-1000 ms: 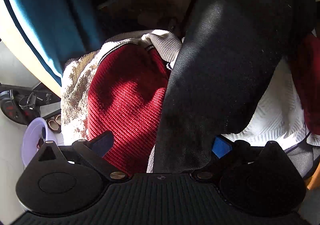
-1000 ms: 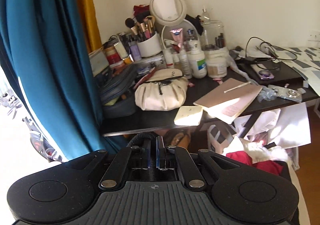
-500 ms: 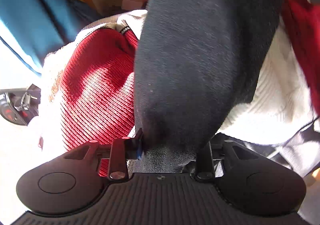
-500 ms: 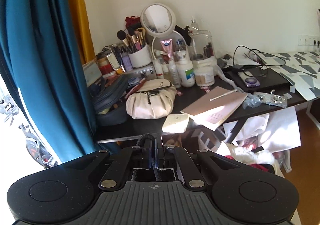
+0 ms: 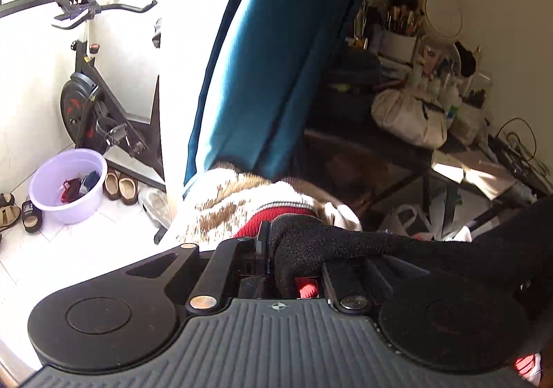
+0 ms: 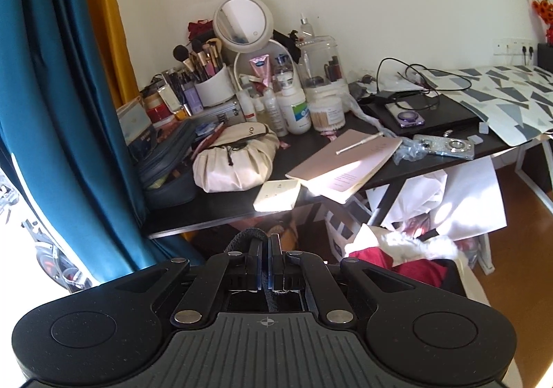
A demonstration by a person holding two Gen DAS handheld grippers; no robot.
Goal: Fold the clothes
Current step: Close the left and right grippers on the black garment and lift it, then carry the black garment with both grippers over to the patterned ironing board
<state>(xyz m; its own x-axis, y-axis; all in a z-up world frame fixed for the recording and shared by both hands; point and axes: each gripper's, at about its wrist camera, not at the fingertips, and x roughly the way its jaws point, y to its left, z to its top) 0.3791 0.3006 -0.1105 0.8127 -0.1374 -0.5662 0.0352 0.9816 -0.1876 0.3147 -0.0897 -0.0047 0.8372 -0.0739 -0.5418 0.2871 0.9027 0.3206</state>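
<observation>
My left gripper [image 5: 293,249] is shut on a black fleece garment [image 5: 397,244] that bunches between its fingers and stretches off to the right. Just beyond it lies a pile with a red knit sweater [image 5: 276,217] and a cream-and-brown patterned knit [image 5: 228,205]. In the right wrist view, my right gripper [image 6: 265,262] is shut on a dark fabric edge [image 6: 247,236], a loop of which pokes above the fingers. More red and white clothes [image 6: 408,256] lie heaped low right.
A black desk [image 6: 224,211] crowded with cosmetics, a round mirror [image 6: 240,23], a cream pouch [image 6: 235,163] and a notebook [image 6: 349,163] stands ahead. Teal curtain [image 5: 262,70] hangs close. An exercise bike [image 5: 100,104], lilac basin [image 5: 67,184] and shoes sit on the white floor at left.
The left gripper closed on the black garment and swung up from facing the clothes pile to facing the room. The right gripper stayed shut, shifting slightly so the desk sits higher and nearer.
</observation>
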